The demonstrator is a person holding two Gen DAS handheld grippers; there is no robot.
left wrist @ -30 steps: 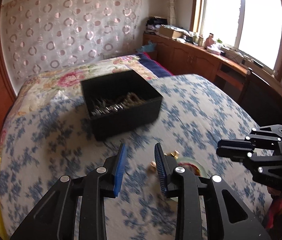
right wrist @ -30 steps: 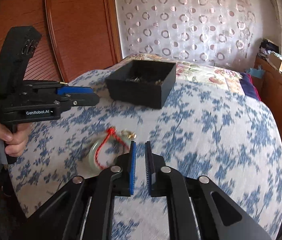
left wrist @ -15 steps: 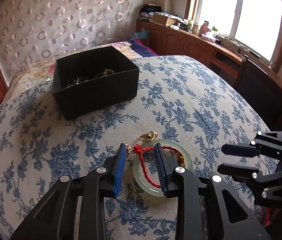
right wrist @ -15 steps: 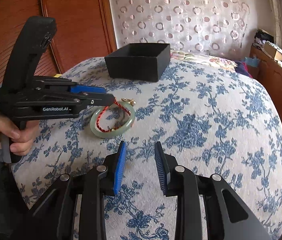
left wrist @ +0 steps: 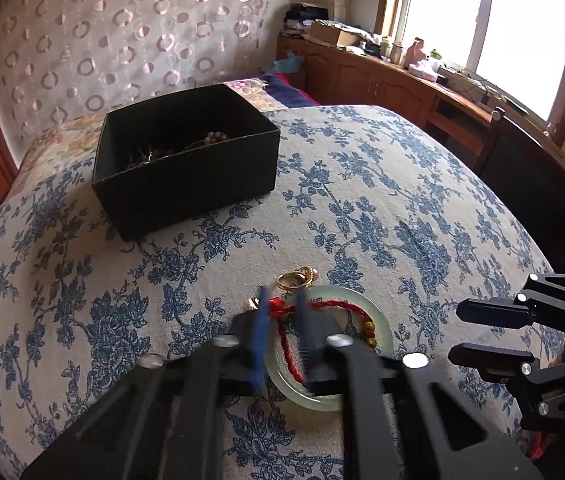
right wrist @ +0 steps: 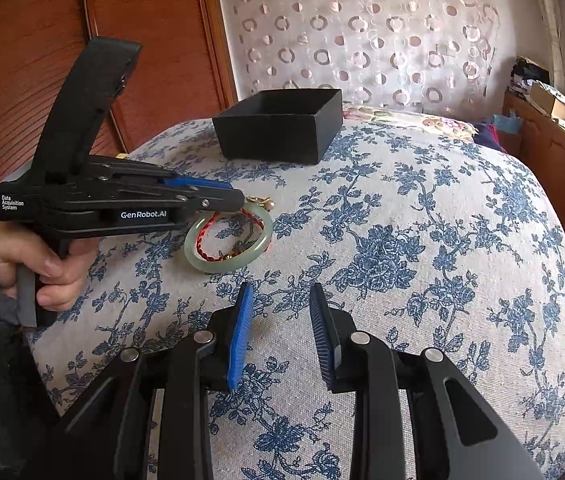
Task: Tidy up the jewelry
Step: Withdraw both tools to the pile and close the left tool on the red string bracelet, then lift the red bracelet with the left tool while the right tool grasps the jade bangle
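A pale green jade bangle [left wrist: 370, 312] lies on the blue-flowered bedspread with a red cord bracelet [left wrist: 322, 305] across it and gold rings [left wrist: 296, 278] at its far edge. My left gripper [left wrist: 281, 312] is low over the bangle's left side, its blurred jaws narrowly open around the red cord's knot. The bangle [right wrist: 258, 246] and cord [right wrist: 206, 240] also show in the right wrist view, under the left gripper [right wrist: 238, 200]. My right gripper [right wrist: 278, 312] is open and empty, nearer than the bangle. A black box [left wrist: 186, 160] holding jewelry sits farther back.
The box also shows in the right wrist view [right wrist: 282, 128]. A wooden headboard [right wrist: 42, 40] stands at the left. A wooden cabinet [left wrist: 382, 80] with clutter runs under the window at the right. A dark chair [left wrist: 530, 176] stands beside the bed.
My left gripper has come down and forward onto the bangle, and its jaws have narrowed around the red cord. My right gripper has opened wider and stays back.
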